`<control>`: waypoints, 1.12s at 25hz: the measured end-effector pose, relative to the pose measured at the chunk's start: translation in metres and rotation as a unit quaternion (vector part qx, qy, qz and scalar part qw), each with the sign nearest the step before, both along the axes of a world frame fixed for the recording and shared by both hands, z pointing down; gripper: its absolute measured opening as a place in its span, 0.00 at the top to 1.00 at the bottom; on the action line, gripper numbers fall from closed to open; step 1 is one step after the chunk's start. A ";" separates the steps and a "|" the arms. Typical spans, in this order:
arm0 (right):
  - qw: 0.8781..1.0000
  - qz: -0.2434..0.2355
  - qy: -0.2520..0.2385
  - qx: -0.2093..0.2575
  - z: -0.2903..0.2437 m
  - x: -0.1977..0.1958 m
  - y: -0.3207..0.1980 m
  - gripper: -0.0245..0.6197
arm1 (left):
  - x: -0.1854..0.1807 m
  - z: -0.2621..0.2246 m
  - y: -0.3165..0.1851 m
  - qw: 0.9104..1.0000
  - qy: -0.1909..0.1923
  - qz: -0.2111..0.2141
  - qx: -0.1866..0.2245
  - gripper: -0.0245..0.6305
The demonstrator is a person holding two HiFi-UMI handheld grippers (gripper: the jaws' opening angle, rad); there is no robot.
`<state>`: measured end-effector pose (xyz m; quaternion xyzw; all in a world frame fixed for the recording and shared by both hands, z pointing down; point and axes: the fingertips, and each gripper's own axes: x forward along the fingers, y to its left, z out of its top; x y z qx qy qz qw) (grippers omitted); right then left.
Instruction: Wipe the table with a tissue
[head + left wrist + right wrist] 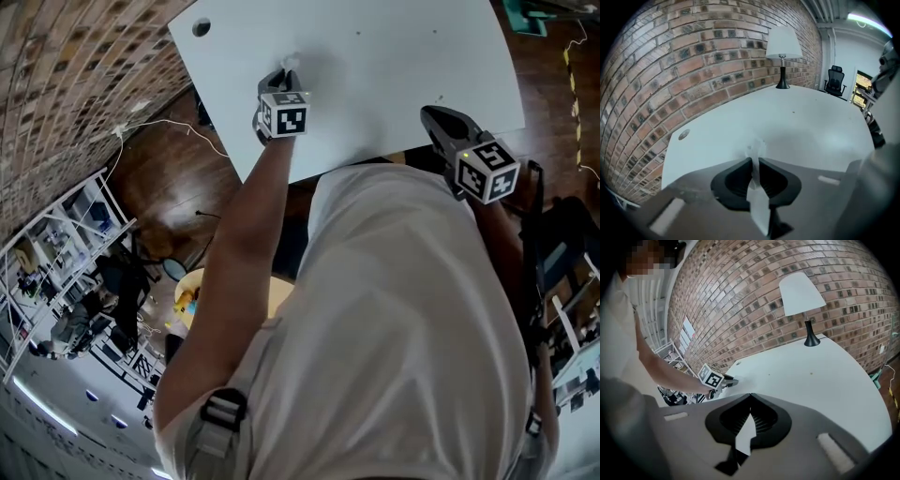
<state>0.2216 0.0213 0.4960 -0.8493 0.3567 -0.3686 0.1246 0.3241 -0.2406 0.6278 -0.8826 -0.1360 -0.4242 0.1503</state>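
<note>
A crumpled white tissue [756,149] is pinched in my left gripper [755,161], whose jaws are shut on it; its end sticks out past the tips and rests on the white table [811,126]. In the head view the left gripper [282,77] points down at the table [375,66] near its front left part, with the tissue [291,63] at its tip. My right gripper [433,114] hovers at the table's near edge on the right. Its jaws [750,396] meet at the tips with nothing seen between them. The left gripper [727,380] also shows in the right gripper view.
A white-shaded lamp [783,47] on a black stem stands at the table's far end by the brick wall [670,56]. A round cable hole [202,27] lies near the table's left corner. An office chair [836,78] stands beyond. Shelving [66,244] and wood floor lie to the left.
</note>
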 end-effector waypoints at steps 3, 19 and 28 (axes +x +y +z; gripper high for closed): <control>1.000 0.003 -0.001 0.004 0.001 0.002 0.009 0.95 | -0.014 0.002 0.032 1.000 -0.018 -0.013 -0.020 0.91; 0.999 0.008 0.014 0.040 -0.005 0.019 0.031 0.95 | -0.001 -0.031 0.104 0.970 -0.044 -0.050 -0.233 0.90; 0.998 0.058 0.007 0.033 -0.008 0.017 0.102 0.95 | 0.062 -0.043 0.127 0.987 -0.017 -0.033 -0.154 0.90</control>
